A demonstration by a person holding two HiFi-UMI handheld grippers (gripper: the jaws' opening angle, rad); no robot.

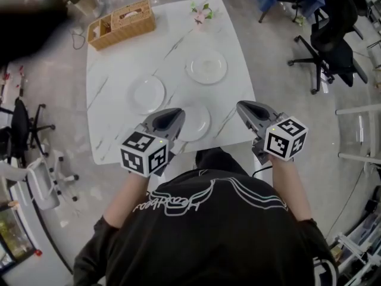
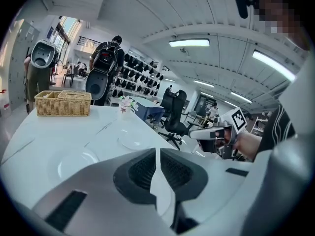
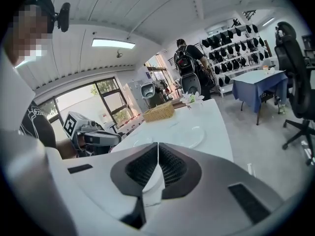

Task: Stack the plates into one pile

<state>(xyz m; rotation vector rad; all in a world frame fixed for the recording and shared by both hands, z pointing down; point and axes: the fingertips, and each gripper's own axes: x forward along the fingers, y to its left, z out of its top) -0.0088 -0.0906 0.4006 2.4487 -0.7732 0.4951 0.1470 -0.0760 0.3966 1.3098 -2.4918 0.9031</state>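
Three clear glass plates lie apart on the white marble table [image 1: 113, 64]: a far one [image 1: 206, 67], a middle-left one [image 1: 146, 94] and a near one [image 1: 196, 123]. My left gripper [image 1: 177, 113] is over the table's near edge. Its tip covers the near plate's left rim and its jaws are shut and empty. My right gripper [image 1: 243, 107] is level with it, just off the table's right edge, jaws also shut with nothing between them. In the left gripper view, two plates [image 2: 133, 140] [image 2: 78, 163] lie beyond the closed jaws. The right gripper view shows the far plate [image 3: 189, 136].
A wicker basket [image 1: 122, 22] stands at the table's far left corner and a small flower vase [image 1: 201, 14] at its far edge. Black office chairs [image 1: 333, 46] stand to the right, and more chairs [image 1: 24, 130] to the left. A person [image 2: 108, 58] stands behind the table.
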